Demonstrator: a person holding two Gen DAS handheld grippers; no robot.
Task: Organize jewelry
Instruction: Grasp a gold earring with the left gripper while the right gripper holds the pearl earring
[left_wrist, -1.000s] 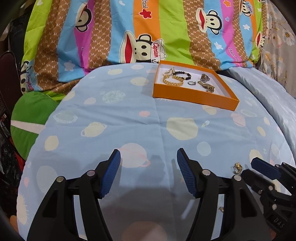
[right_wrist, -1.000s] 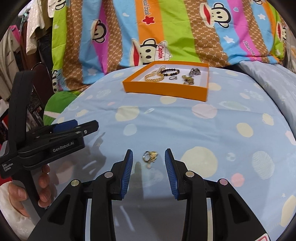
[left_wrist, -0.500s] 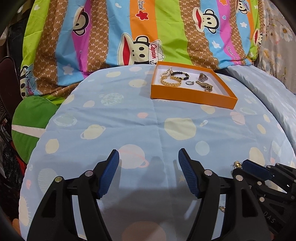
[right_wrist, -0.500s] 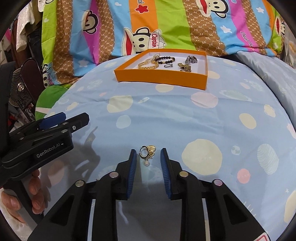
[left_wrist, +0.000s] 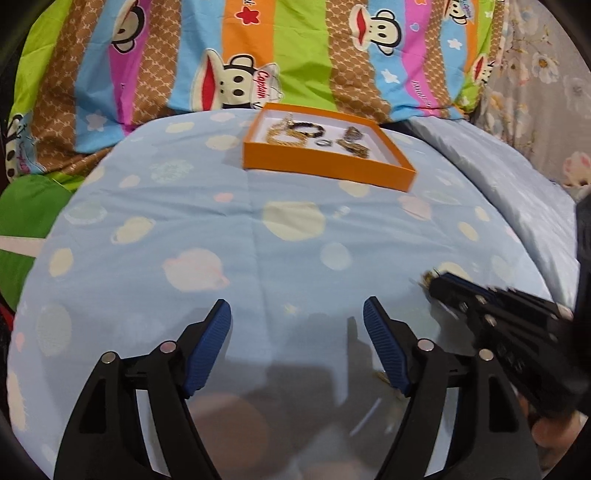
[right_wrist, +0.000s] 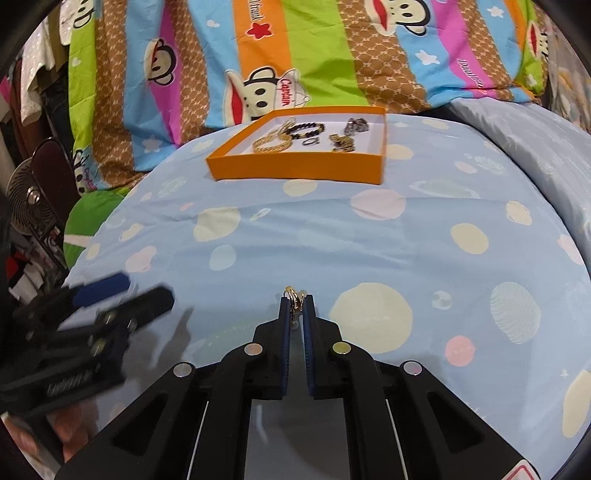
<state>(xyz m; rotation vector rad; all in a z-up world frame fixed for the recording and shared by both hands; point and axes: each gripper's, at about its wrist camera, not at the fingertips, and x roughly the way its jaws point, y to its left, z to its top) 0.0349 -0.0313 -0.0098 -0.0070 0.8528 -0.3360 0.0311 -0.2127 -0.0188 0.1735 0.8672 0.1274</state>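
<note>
My right gripper (right_wrist: 296, 300) is shut on a small gold earring with a pearl drop (right_wrist: 292, 294), just above the blue planet-print sheet. In the left wrist view the same gripper (left_wrist: 437, 284) comes in from the right with the gold piece (left_wrist: 428, 275) at its tip. The left gripper (left_wrist: 295, 308) hovers over the sheet with its jaws opening and nothing between them; it shows blurred at the left of the right wrist view (right_wrist: 122, 295). Farther back sits an orange tray (left_wrist: 325, 170) (right_wrist: 295, 169) holding a gold chain bracelet (right_wrist: 271, 144), a black bead bracelet (right_wrist: 308, 129) and several small pieces.
A striped monkey-print quilt (left_wrist: 295, 55) is piled behind the tray. A green cushion (left_wrist: 29, 206) lies at the left edge of the bed, and a small fan (right_wrist: 31, 201) and hanging clothes stand beyond it. A hand (right_wrist: 70, 432) holds the left gripper's handle.
The right jaws have closed onto the gold earring that lay between them. The left jaws have spread wider, and the left gripper has shifted across the sheet.
</note>
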